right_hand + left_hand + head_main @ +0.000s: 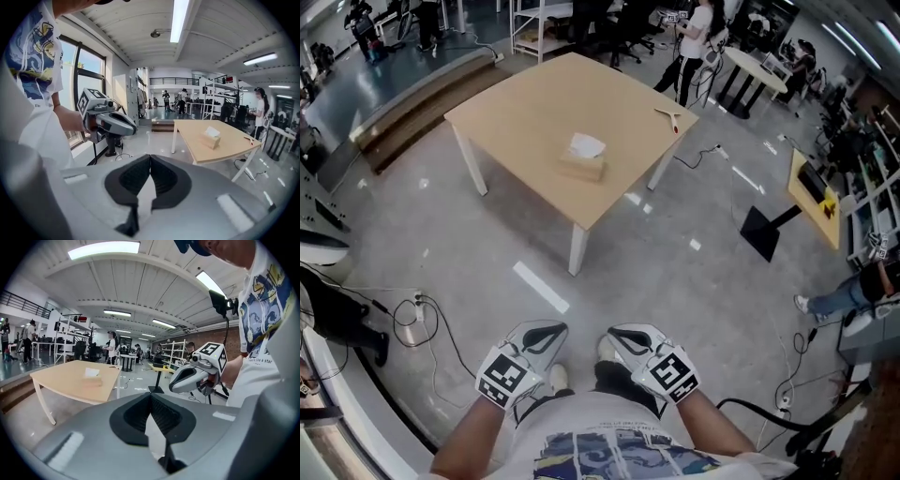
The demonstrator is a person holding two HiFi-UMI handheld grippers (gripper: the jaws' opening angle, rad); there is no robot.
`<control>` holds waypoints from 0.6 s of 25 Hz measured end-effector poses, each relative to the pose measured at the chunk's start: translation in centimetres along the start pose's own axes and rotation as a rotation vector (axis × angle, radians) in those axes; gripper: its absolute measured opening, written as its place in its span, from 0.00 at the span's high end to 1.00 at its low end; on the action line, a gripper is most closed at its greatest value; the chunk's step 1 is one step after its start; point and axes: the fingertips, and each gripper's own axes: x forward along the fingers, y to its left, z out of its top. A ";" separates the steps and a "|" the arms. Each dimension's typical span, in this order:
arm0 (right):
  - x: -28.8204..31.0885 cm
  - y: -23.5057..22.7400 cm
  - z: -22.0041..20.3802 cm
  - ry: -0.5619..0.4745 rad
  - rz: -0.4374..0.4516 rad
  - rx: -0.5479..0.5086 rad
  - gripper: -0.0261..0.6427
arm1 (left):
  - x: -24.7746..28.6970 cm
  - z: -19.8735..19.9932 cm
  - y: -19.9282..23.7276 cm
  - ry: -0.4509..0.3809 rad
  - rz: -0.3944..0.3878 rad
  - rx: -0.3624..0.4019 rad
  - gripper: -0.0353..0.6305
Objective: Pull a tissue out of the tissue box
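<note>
A light wooden tissue box (583, 161) with a white tissue sticking out of its top stands near the middle of a pale wooden table (525, 112). Both grippers are low, close to my body, well short of the table. My left gripper (551, 330) and right gripper (621, 334) sit side by side over the grey floor. In the left gripper view the jaws (151, 395) meet with nothing between them; the box (92, 376) is far off at the left. The right gripper (150, 157) is likewise shut and empty, with the box (212, 139) ahead to the right.
A small red-handled tool (668, 116) lies on the table's far right corner. A black stand base (766, 230) and a yellow desk (814, 195) are at the right. Cables (422, 317) trail over the floor at the left. People stand at the room's far end.
</note>
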 end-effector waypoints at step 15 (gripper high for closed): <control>1.7 -18.0 0.6 -0.047 0.064 -0.028 0.96 | 14.9 6.5 6.5 0.010 0.065 -0.001 0.94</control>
